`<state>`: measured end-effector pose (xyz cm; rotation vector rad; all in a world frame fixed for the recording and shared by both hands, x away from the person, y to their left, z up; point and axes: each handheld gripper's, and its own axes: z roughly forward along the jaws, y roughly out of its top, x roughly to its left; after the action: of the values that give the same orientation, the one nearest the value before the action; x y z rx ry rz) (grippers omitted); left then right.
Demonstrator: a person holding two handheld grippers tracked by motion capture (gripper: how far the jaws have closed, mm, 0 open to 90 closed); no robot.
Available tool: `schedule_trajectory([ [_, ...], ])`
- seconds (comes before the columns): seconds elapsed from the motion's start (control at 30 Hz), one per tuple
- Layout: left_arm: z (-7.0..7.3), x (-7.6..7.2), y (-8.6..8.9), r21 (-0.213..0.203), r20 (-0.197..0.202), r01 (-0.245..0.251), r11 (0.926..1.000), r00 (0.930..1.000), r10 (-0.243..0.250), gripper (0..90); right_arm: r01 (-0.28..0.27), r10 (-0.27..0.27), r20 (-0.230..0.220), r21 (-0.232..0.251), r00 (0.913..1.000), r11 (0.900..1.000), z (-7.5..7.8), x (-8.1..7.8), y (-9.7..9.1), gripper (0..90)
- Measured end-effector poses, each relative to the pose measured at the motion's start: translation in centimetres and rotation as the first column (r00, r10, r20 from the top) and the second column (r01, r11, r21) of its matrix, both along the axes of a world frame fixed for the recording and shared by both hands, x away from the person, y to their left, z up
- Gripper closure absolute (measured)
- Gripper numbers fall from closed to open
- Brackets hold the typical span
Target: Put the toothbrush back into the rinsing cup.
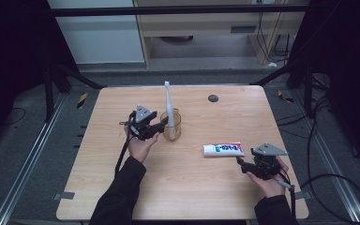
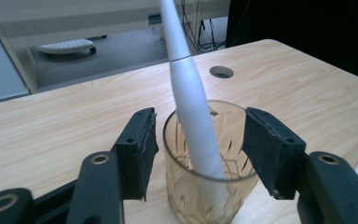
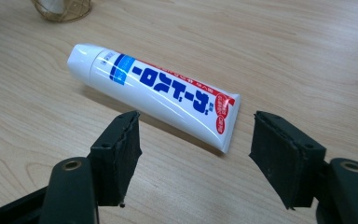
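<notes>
As left claw [image 2: 198, 154] gapes, glass [image 2: 205, 186] between

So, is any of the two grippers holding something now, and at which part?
Nothing is held. The left gripper is open with its fingers apart from the glass cup; the right gripper is open before the toothpaste tube.

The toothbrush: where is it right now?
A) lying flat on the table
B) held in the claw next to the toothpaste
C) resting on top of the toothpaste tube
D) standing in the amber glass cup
D: the white toothbrush stands tilted with its lower end inside the amber glass cup, while the toothpaste tube lies apart on the table.
</notes>
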<state>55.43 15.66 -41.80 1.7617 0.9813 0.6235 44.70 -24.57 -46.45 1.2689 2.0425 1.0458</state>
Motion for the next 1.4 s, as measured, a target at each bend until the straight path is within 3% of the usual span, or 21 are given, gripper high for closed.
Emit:
schedule_trajectory([
  [0.3,0.3,-2.6,2.5,0.071,-0.027,0.003,0.9974,0.9996,-0.001,38.6,0.010,-0.010,0.013,0.018,0.9999,0.9998,0.5,-0.1,-0.3,32.4],
  [0.7,-1.6,-6.8,6.9,0.137,-0.089,-0.023,0.9903,0.9954,0.036,35.2,0.011,-0.012,0.028,0.040,0.9995,0.9992,1.0,-0.1,-0.7,33.9],
  [0.93,-3.5,-9.2,9.2,0.163,-0.156,-0.048,0.9854,0.9849,0.074,35.4,-0.009,0.008,0.040,0.030,0.9992,0.9995,1.5,0.3,-0.7,38.1],
  [1.03,-4.4,-9.8,10.0,0.149,-0.191,-0.065,0.9866,0.9771,0.094,35.5,-0.011,0.010,0.042,0.027,0.9991,0.9996,1.7,0.8,-0.6,39.6],
  [1.23,-4.6,-10.5,10.5,0.171,-0.184,-0.088,0.9813,0.9756,0.120,34.3,-0.008,0.007,0.041,0.022,0.9992,0.9997,2.2,2.1,-0.5,42.7],
  [1.4,-4.8,-11.2,10.7,0.180,-0.182,-0.123,0.9760,0.9708,0.156,33.1,0.009,-0.011,0.048,0.045,0.9988,0.9989,2.8,3.2,-0.7,43.0],
])
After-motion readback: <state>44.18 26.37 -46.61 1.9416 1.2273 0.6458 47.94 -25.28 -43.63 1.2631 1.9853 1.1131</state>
